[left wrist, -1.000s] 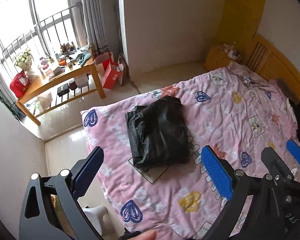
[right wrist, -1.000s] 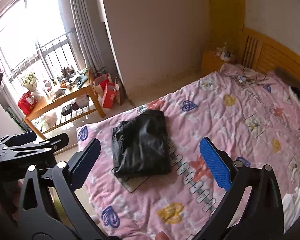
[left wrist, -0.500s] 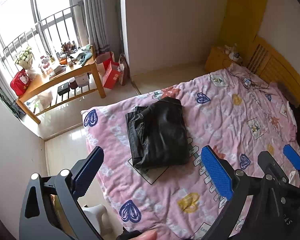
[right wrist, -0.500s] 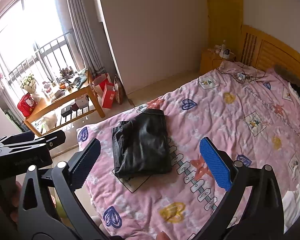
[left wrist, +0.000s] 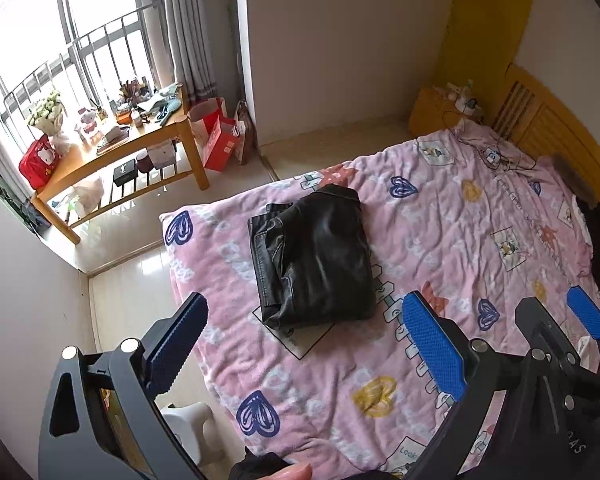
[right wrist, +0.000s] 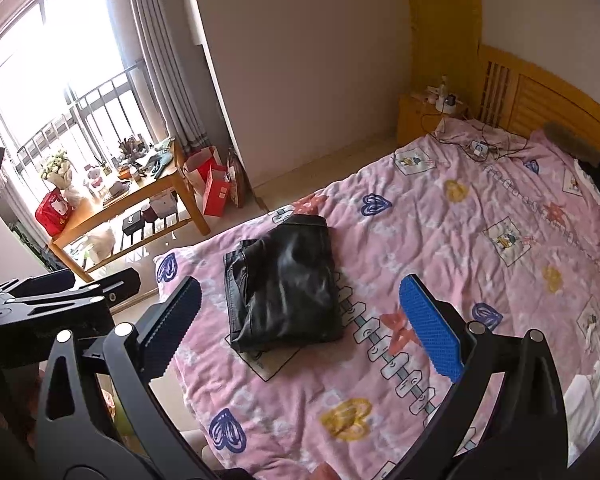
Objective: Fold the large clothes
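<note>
The left gripper (left wrist: 310,344) has its blue-padded jaws spread wide, holding and touching nothing, above the near edge of the bed; the right gripper (right wrist: 300,330) is likewise wide open and empty; between each pair of fingers lies the folded black leather jacket (left wrist: 314,258), a compact bundle on the pink quilt (left wrist: 460,240) near the bed's left corner; a wooden tabletop (left wrist: 100,152) cluttered with small items stands far left by the window.

Bright window (right wrist: 60,60) glare, fisheye-warped edges
</note>
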`<state>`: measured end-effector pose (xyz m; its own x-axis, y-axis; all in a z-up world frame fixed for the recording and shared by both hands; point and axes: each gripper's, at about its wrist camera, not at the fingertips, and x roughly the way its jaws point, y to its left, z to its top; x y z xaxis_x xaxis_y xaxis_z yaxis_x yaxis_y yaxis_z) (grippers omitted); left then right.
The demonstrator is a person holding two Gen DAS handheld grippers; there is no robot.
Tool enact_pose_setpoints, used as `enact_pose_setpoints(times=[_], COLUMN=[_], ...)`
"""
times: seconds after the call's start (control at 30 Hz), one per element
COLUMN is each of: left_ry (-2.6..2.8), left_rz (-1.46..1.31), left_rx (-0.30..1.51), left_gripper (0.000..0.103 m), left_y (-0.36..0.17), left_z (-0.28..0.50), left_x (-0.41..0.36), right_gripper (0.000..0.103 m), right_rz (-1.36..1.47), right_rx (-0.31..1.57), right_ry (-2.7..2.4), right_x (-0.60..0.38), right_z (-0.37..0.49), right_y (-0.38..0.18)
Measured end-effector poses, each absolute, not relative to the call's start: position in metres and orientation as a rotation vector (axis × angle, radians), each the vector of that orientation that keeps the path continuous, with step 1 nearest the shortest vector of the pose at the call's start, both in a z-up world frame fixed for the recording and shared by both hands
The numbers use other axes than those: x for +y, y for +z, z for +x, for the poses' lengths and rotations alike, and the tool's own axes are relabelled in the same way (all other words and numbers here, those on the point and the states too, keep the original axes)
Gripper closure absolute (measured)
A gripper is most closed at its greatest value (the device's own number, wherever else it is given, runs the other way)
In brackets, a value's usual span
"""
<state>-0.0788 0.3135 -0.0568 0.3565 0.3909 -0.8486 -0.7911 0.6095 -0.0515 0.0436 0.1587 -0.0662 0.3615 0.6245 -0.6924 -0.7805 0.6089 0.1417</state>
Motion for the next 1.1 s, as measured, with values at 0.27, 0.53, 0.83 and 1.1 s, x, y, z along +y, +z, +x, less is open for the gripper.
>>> enact_pose_setpoints(times=[0.27,0.53,0.83,1.1], left_ry=[0.794,0.795,0.796,0.783], left_rz=[-0.527,-0.519,-0.519,-0.525], left_rx=[0.916,0.918,0.920,0.921], left_gripper=[0.008,0.008,0.008,0.008], left_y=[-0.057,-0.056,-0.056,-0.058], left_z=[-0.079,-0.077,-0.075,-0.077], left_x=[0.314,0.316,0.317,0.314], right_gripper=[0.006,0.006,0.006,0.006], right_rz=[-0.218,-0.212,-0.211,-0.220], right_rx=[0.792,0.792,0.793,0.788], right_ry=[0.915,0.902,0.902,0.897], right_x=[0.160,0.162,0.166,0.168], right_z=[0.044,0.044,0.052,0.053], right_y=[-0.063,-0.061,-0.059,-0.059])
